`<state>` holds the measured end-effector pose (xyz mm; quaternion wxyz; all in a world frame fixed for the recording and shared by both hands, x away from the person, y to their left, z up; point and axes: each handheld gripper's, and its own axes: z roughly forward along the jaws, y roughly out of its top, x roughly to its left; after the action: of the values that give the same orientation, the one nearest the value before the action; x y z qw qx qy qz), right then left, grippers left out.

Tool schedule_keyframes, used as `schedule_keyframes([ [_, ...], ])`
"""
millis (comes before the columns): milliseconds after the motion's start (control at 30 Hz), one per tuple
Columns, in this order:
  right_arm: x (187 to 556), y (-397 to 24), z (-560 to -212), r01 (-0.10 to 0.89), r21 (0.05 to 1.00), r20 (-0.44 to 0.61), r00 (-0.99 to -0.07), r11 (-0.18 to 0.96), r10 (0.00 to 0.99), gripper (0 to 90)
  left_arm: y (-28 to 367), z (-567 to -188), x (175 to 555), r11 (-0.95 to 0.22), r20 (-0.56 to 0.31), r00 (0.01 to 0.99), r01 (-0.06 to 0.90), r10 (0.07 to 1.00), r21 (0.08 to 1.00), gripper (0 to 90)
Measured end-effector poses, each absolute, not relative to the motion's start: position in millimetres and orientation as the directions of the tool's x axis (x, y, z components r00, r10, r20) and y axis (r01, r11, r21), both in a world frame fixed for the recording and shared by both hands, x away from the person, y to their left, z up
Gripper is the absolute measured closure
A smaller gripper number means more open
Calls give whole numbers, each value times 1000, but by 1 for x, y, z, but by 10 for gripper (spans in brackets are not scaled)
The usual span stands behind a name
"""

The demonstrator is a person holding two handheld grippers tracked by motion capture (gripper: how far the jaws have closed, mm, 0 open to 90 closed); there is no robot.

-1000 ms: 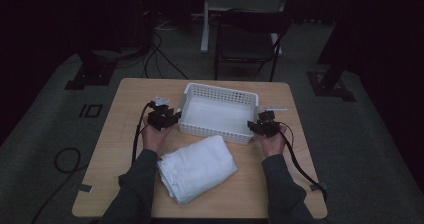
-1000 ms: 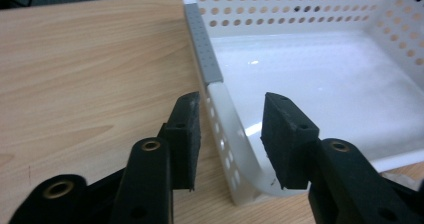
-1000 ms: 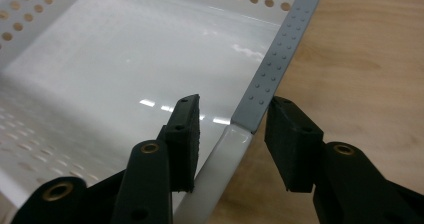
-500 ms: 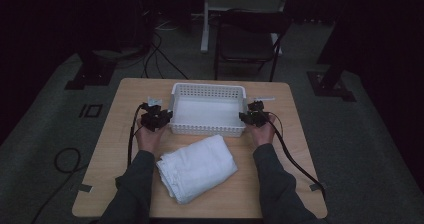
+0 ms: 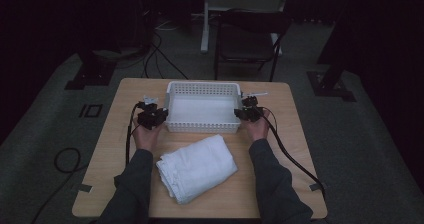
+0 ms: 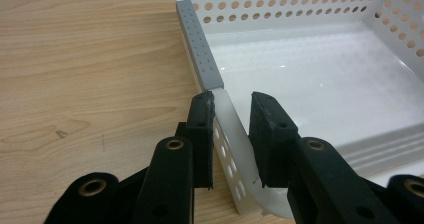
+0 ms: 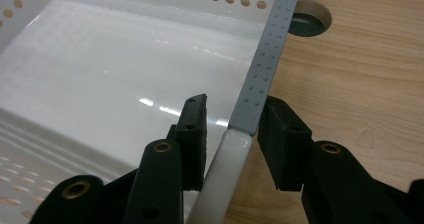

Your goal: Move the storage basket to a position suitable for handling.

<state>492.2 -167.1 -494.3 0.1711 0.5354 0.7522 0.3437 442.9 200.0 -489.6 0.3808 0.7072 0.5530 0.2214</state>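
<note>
A white perforated basket stands empty at the far middle of the wooden table. My left gripper is at its left wall. In the left gripper view the jaws straddle the white rim just below a grey dotted strip and are shut on it. My right gripper is at the basket's right wall. Its jaws have just been closing and now clamp the rim where the grey strip ends. A folded white towel lies in front of the basket, between the person's forearms.
A round cable hole is cut in the table just outside the basket's right wall. Black cables trail from both grippers over the table. A dark chair and stand feet are on the floor beyond the far edge.
The basket has turned from skewed to square with the table and shifted a little left. Both hands moved with it, the right one most. The towel has not moved.
</note>
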Motion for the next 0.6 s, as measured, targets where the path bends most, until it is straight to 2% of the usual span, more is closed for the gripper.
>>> schedule_keyframes([
  [133, 493, -168, -494, 693, 696, 129, -379, 189, 916, 641, 201, -490, 443, -100, -112, 299, 611, 948, 786, 709],
  [167, 493, -169, -493, 698, 691, 131, -379, 190, 916, 627, 202, -489, 440, -100, -105, 294, 603, 950, 791, 653],
  [233, 492, -170, -492, 697, 693, 130, -374, 186, 918, 599, 203, -488, 439, -96, -110, 297, 601, 949, 793, 599],
  [267, 488, -172, -487, 681, 712, 132, -369, 171, 920, 536, 204, -485, 436, -89, -110, 291, 591, 950, 802, 576],
  [367, 479, -176, -477, 657, 736, 117, -366, 167, 923, 469, 207, -479, 430, -87, -105, 291, 578, 951, 811, 518],
  [600, 449, -180, -459, 605, 768, 77, -413, 209, 908, 418, 213, -471, 408, -109, -96, 320, 565, 942, 818, 460],
])
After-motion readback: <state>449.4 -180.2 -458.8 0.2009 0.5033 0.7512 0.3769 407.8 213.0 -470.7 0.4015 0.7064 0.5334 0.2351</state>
